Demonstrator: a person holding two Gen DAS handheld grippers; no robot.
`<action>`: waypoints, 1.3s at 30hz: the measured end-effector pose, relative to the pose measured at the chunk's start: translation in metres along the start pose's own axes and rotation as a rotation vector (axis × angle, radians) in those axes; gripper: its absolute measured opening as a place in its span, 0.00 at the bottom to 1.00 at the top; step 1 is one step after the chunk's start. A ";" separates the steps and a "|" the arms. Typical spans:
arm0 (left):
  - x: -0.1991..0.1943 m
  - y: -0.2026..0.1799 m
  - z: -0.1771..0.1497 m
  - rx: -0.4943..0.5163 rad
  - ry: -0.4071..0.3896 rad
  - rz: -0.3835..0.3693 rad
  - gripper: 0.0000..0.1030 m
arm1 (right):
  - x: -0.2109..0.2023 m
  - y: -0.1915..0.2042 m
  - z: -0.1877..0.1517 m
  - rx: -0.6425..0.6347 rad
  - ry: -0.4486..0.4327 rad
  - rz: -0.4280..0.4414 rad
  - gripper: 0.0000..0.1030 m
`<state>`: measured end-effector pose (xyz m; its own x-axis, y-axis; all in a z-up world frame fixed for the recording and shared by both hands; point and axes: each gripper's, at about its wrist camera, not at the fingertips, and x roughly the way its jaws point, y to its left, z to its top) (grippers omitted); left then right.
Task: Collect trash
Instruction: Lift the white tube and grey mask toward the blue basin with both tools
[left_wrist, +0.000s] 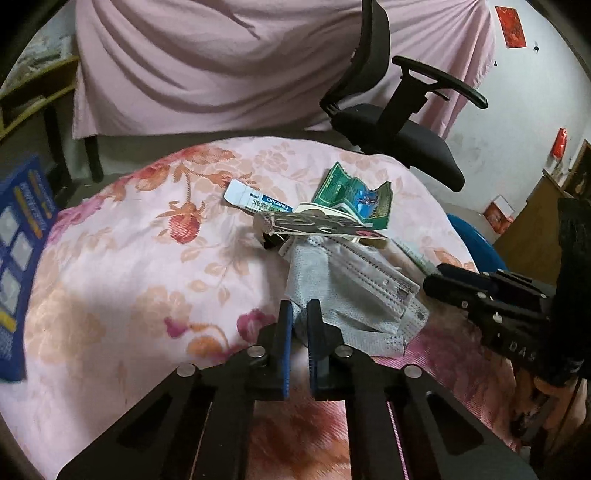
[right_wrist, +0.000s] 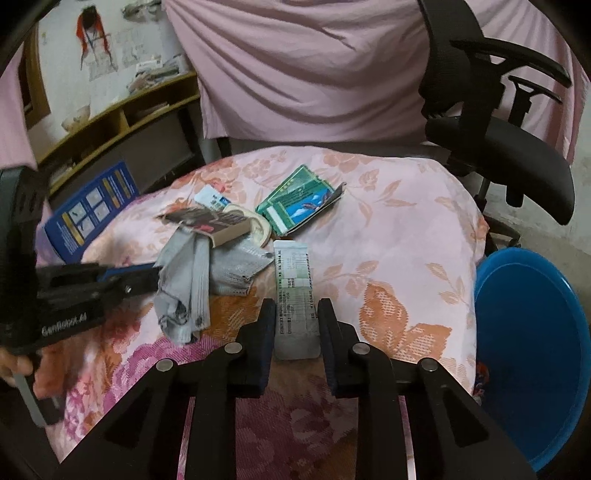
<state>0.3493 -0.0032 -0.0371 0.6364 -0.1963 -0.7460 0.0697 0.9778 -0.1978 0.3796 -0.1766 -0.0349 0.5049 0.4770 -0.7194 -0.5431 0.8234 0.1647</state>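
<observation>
Both claws gripping trash on the flowered counter.
Left wrist: my left claw (left_wrist: 300, 308) is pinched onto the grey mask (left_wrist: 347, 284); lift gently. Right wrist: my right claw (right_wrist: 296, 314) clamps the pill strip (right_wrist: 294, 295); I'd carry it straight to the blue bin (right_wrist: 532, 354).

Your left gripper (left_wrist: 300, 308) angled downward, fingers (left_wrist: 284, 314) pinched nearly together on grey fabric, your right gripper (right_wrist: 296, 314) angled downward, fingers (right_wrist: 266, 321) clamped on a flat strip
</observation>
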 end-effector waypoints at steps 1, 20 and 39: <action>-0.003 -0.002 0.000 0.000 -0.006 0.004 0.04 | -0.003 -0.003 -0.001 0.010 -0.012 0.004 0.20; -0.080 -0.080 -0.001 0.115 -0.228 0.034 0.03 | -0.082 -0.032 -0.026 0.043 -0.301 -0.018 0.20; -0.086 -0.204 0.032 0.252 -0.551 -0.062 0.03 | -0.187 -0.095 -0.041 0.256 -0.809 -0.233 0.21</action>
<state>0.3049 -0.1834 0.0881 0.9245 -0.2524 -0.2857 0.2566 0.9662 -0.0233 0.3092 -0.3561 0.0561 0.9575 0.2795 -0.0708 -0.2485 0.9244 0.2895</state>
